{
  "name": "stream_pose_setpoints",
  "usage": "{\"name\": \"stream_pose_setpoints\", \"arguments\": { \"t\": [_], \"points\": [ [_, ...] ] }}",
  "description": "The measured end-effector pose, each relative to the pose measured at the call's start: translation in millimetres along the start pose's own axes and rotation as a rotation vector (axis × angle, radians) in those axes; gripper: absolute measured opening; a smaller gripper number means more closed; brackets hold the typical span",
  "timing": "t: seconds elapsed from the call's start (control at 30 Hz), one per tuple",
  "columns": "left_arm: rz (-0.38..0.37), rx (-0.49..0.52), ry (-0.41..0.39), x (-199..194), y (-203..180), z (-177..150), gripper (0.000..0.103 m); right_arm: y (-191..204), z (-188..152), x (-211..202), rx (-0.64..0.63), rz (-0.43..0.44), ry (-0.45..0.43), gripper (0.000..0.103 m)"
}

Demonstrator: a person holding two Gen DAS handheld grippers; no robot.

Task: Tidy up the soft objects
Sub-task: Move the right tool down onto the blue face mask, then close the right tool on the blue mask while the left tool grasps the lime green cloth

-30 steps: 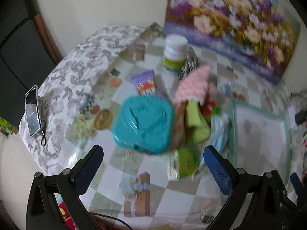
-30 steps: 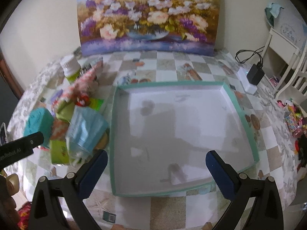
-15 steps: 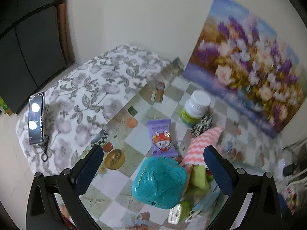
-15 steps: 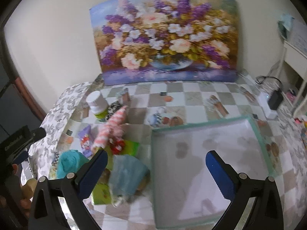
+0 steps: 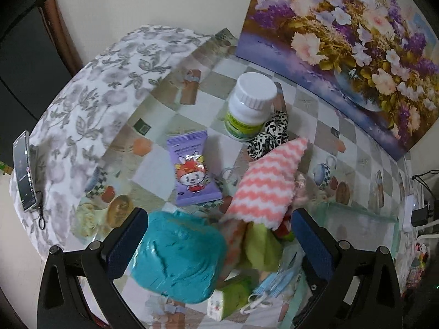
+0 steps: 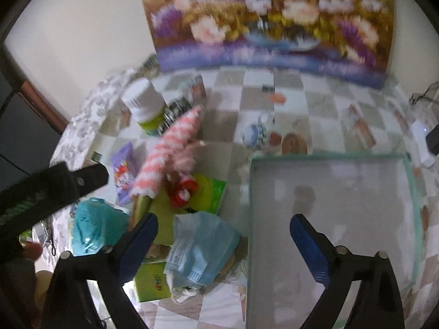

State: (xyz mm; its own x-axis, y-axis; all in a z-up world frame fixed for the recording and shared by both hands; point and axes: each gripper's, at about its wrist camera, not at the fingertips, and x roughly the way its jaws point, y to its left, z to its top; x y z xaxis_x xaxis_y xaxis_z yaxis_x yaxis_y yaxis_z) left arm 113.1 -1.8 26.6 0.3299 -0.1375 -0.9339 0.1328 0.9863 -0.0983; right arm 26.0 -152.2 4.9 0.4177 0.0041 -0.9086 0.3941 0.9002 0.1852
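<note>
A pile of soft things lies on the checked tablecloth: a pink-and-white chevron cloth, a teal pack, a green cloth, a blue face mask and green tissue packs. My left gripper hangs open above the teal pack and the cloths, touching nothing. My right gripper hovers over the face mask. Its jaws are closing, and the mask lies under the gap with the pads clear of it. The mint-rimmed white tray sits right of the pile.
A white bottle, a leopard-print scrunchie and a purple snack packet lie behind the pile. A flower painting leans on the wall. A phone rests on the leaf-print cloth at the left. A charger and cables sit far right.
My right gripper has swung left from over the tray to above the face mask, its jaws slightly narrower. In the left view the pile now sits between the left gripper's fingers.
</note>
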Motion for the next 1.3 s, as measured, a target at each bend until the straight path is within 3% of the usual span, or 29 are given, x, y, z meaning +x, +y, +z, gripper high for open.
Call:
{"name": "stream_pose_setpoints", "arguments": {
  "t": [0.3,0.6,0.73,0.93,1.1,1.3],
  "points": [
    [-0.012,0.017,0.034,14,-5,-2,0.103,-5,-9,30,0.066,0.133,0.113,0.087],
    [-0.011,0.003,0.018,8,0,-4,0.103,-4,-13,39,0.067,0.131,0.123,0.080],
    [-0.012,0.018,0.017,7,-5,-6,0.103,-6,-11,35,0.075,0.162,0.116,0.070],
    [-0.034,0.041,0.023,5,-12,-8,0.101,-4,-12,38,0.075,0.163,0.132,0.069],
    [-0.063,0.049,0.044,7,-16,-11,0.093,-6,-15,50,0.084,0.180,0.149,0.068],
    [-0.079,0.071,0.068,10,-23,-15,0.078,-9,-16,49,0.078,0.196,0.136,0.052]
  ]
}}
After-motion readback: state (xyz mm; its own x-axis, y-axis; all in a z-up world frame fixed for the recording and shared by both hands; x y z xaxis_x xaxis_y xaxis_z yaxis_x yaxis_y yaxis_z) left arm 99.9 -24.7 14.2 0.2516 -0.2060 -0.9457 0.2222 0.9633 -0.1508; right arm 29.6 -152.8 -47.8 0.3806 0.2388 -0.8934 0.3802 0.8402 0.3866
